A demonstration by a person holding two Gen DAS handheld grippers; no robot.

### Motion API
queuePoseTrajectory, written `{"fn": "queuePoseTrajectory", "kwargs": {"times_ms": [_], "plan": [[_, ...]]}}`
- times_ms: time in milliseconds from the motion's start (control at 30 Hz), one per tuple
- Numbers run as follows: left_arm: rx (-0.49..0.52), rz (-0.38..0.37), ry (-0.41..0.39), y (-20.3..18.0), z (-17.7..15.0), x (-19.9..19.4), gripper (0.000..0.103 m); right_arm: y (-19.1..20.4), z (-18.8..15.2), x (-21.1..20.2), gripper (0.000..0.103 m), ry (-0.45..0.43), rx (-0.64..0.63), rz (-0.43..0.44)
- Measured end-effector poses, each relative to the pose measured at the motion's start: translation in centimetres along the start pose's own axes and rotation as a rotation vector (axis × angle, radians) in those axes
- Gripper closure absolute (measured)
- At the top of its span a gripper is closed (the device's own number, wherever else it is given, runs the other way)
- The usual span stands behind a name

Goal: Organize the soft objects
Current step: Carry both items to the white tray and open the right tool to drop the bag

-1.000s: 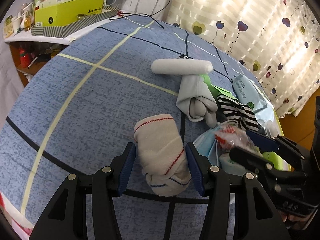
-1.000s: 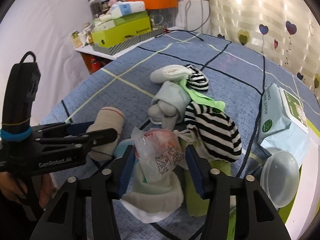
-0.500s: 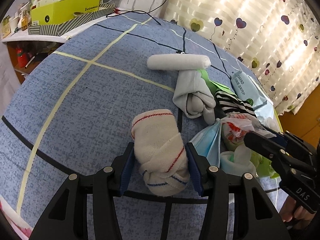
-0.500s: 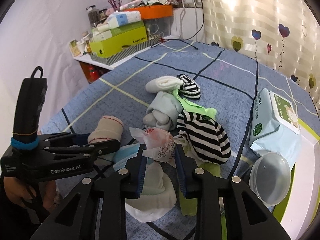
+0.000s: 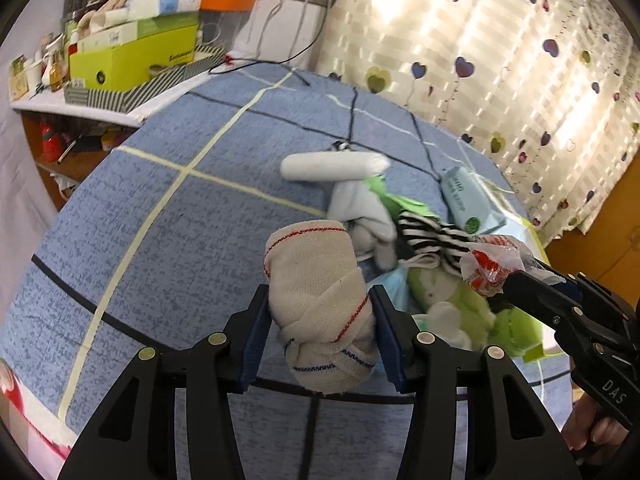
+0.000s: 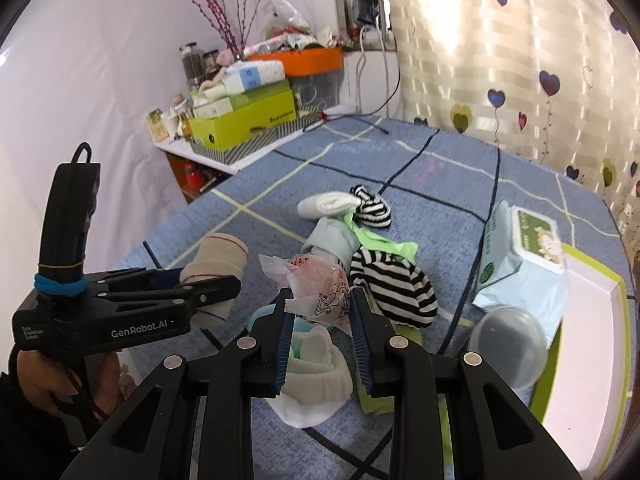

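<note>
Left gripper (image 5: 320, 336) clamps the rolled sock (image 5: 320, 304), long axis pointing away.

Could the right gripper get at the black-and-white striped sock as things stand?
Probably not yet: the right gripper is shut on a crinkly plastic packet, so its jaws are occupied. The striped sock itself lies uncovered just beside it.
</note>
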State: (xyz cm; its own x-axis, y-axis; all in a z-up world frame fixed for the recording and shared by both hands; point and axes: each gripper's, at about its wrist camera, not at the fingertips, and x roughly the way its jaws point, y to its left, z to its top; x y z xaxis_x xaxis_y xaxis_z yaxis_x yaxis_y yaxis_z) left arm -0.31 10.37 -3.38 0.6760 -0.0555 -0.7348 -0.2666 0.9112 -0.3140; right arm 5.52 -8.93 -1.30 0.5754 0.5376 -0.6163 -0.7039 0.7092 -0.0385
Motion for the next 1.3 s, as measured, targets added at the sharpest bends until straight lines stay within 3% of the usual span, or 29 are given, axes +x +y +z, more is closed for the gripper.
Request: {"fn": "queuePoseTrajectory", "kwargs": {"times_ms": [667, 1300], "plan": [[0.236, -0.141, -0.04, -11.8, 1.1, -1.7, 0.053, -6.8, -2.8, -9.4, 0.076, -0.14, 0.138, -0.166], [0.395, -0.249, -0.035, -21.5, 1.4, -0.9, 0.053, -12.9, -6.2, -13.3, 0.076, -0.173, 0.261, -0.274]]}}
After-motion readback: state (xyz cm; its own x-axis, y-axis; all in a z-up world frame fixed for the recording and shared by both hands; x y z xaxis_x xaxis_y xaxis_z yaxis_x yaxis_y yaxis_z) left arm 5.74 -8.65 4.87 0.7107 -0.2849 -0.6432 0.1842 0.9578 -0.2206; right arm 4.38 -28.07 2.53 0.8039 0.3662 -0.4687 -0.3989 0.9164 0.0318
